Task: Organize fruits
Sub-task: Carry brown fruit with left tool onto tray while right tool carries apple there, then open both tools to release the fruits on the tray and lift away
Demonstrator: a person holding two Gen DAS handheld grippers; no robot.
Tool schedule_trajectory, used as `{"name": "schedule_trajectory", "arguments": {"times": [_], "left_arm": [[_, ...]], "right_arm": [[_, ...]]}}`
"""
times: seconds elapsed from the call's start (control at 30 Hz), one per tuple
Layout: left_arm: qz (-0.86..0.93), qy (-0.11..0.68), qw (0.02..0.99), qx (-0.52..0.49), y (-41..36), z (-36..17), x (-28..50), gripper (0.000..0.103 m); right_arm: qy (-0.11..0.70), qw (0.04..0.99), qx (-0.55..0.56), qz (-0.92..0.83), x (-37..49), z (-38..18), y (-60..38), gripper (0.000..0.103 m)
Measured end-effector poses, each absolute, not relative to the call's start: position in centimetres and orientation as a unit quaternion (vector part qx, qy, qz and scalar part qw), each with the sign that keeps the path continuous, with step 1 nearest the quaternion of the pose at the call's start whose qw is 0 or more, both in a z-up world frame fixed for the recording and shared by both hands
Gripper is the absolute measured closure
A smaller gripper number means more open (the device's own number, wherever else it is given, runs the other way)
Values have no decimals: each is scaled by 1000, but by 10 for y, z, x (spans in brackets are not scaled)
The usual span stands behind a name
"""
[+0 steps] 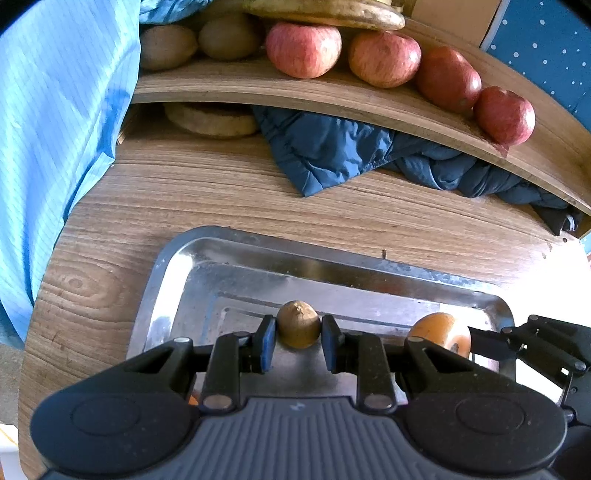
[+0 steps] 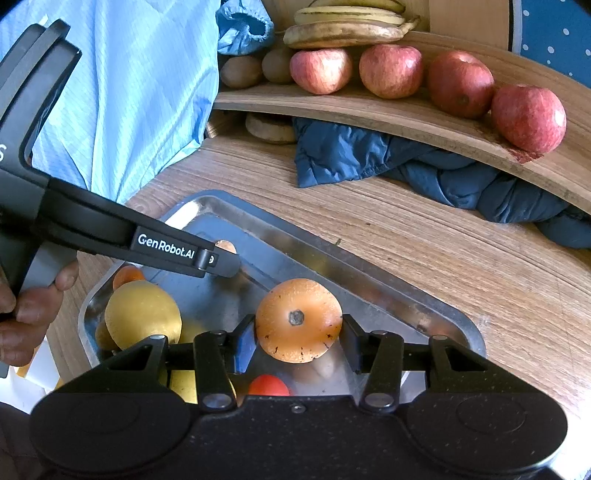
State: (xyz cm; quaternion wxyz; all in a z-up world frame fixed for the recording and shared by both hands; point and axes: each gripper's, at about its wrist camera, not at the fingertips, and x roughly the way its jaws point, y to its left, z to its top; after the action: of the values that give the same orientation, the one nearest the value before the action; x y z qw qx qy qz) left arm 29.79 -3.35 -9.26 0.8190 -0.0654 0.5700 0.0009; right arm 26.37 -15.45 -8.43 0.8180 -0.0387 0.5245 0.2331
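My left gripper (image 1: 298, 334) is shut on a small brown kiwi (image 1: 298, 323), held over the steel tray (image 1: 173, 280). My right gripper (image 2: 298, 328) is shut on a speckled orange fruit (image 2: 295, 314), stem scar facing the camera, over the same tray (image 2: 436, 314). In the left wrist view that orange fruit (image 1: 439, 330) shows at the right, partly hidden by the gripper frames. At the tray's near end lie a yellow pear (image 2: 142, 314), a small orange fruit (image 2: 127, 276) and a red fruit (image 2: 267, 386).
A curved wooden shelf (image 2: 406, 118) at the back carries several red apples (image 2: 391, 70), kiwis (image 2: 242, 72) and bananas (image 2: 347, 27). A dark blue jacket (image 2: 443, 173) lies under it on the wooden table (image 1: 221, 195). A person's light blue coat (image 1: 55, 129) fills the left.
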Motion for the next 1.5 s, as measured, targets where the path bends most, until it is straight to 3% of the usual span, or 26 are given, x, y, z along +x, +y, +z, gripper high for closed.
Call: {"name": "schedule_trajectory", "arguments": {"times": [1.03, 1.13, 1.23, 1.5], "left_arm": [[0, 575, 816, -50, -37, -99, 307, 73], [0, 574, 817, -48, -38, -99, 306, 66], [6, 570, 820, -45, -38, -97, 305, 47], [11, 562, 826, -42, -40, -88, 303, 33]], "right_arm": [[523, 825, -28, 209, 265, -83, -158, 52], [523, 827, -27, 205, 265, -82, -159, 51], [522, 829, -27, 201, 264, -81, -159, 49], [514, 835, -25, 191, 260, -75, -163, 39]]}}
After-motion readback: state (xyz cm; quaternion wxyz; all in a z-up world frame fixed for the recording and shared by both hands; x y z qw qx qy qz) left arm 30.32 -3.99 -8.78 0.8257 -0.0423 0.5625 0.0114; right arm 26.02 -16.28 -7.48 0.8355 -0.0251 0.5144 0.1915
